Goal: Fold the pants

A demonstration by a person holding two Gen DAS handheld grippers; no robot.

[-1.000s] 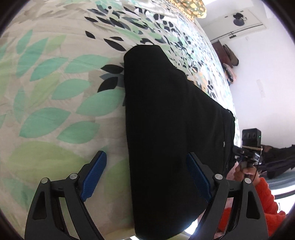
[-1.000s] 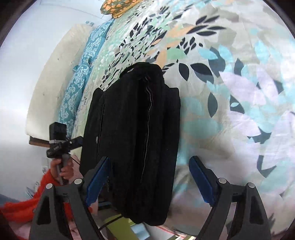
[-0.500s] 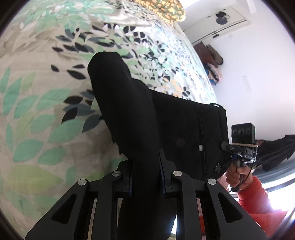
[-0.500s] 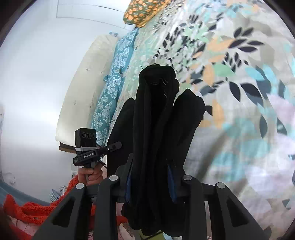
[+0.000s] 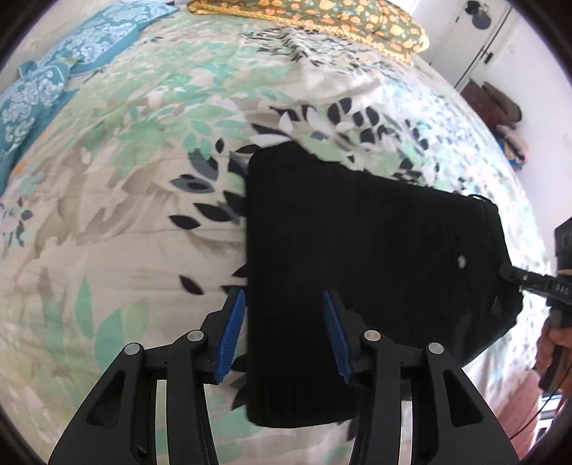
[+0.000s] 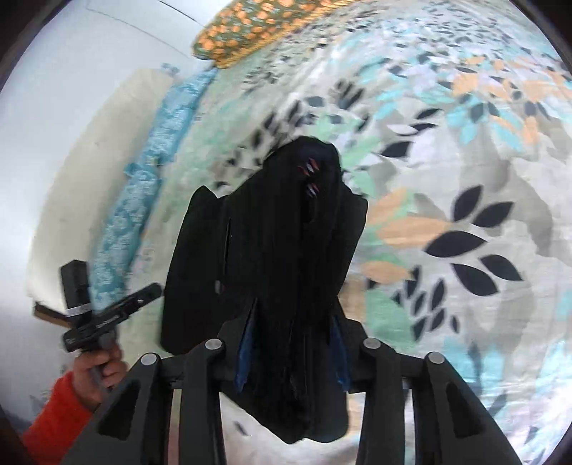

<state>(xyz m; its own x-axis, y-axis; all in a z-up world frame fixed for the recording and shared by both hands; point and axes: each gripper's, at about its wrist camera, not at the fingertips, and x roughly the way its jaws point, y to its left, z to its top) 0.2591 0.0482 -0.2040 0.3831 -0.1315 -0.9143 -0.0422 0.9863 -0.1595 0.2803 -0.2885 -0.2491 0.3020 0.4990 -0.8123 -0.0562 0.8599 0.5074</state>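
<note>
The black pants (image 5: 357, 257) lie folded in a thick rectangle on the leaf-print bedspread (image 5: 125, 179). My left gripper (image 5: 284, 332) is open, its blue pads on either side of the near left corner of the fold, not pinching it. In the right wrist view my right gripper (image 6: 291, 348) is shut on a bunched edge of the pants (image 6: 286, 250), which rise in a dark hump in front of it. The other hand's gripper shows at the right edge of the left view (image 5: 536, 282) and at the left of the right view (image 6: 103, 314).
An orange-flowered pillow (image 5: 321, 18) lies at the head of the bed, teal patterned pillows (image 5: 46, 78) at the far left. A white wall and headboard (image 6: 71, 161) flank the bed. A person's hand and red sleeve (image 6: 68, 400) hold the left gripper.
My left gripper was shut on the pants half a second ago and has now opened and let go. The pants have been carried over into a fold. My right gripper closed on them and still holds.
</note>
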